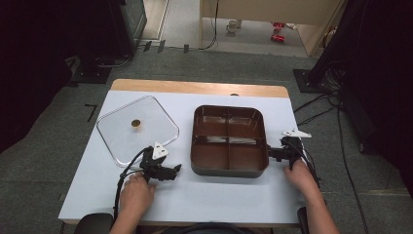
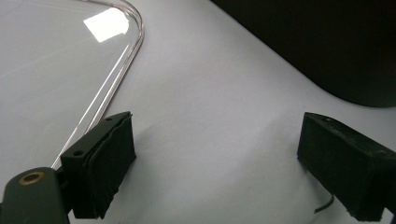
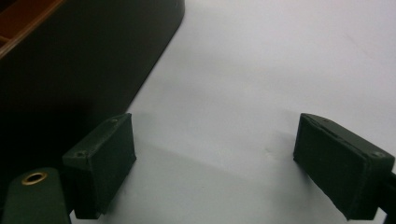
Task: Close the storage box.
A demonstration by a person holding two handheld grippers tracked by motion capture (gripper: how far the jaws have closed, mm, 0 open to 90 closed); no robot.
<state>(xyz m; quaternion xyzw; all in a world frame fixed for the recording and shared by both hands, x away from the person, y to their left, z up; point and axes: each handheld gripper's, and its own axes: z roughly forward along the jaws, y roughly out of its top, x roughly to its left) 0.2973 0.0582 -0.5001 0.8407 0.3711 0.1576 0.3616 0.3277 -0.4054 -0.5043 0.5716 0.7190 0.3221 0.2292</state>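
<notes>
A dark brown tray with several compartments sits in the middle of the white table. To its left lies a clear square lid with a small brown knob. My left gripper rests low on the table between lid and tray, open with nothing between its jaws; the lid's edge runs past its left jaw and the tray's wall lies ahead on the right. My right gripper is open at the tray's right side, its left jaw close beside the tray's dark wall.
The white tabletop has a wooden strip along its far edge. Cables trail over the grey floor on the right. Dark equipment stands at both far corners.
</notes>
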